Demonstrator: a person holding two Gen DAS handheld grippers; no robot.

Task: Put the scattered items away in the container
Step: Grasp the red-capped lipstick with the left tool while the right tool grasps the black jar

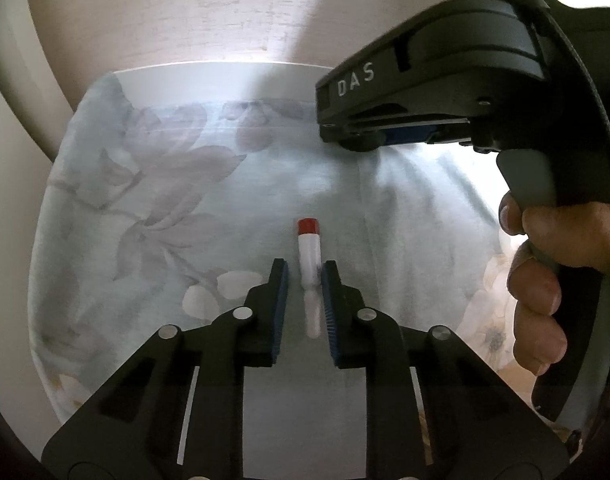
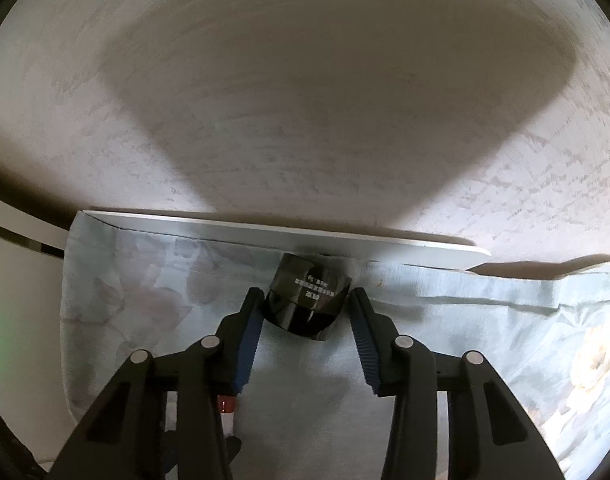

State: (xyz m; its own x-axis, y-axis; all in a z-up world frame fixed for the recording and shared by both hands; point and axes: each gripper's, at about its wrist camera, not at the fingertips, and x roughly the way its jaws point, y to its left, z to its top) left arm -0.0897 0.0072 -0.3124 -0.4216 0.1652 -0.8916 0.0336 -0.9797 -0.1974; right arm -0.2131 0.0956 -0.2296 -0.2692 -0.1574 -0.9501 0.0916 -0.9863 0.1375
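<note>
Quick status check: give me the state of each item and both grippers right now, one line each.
white tube with red cap: lying flat on the floral cloth, capped, between the left gripper's pads.
left gripper: closed down around the tube.
black jar: on the cloth, tilted, against the white board.
right gripper: open, straddling the jar; left pad close, right pad clear.

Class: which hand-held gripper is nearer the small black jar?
Right. The right hand-held gripper straddles the black jar; the left hand-held gripper is apart, around the red-capped tube.
</note>
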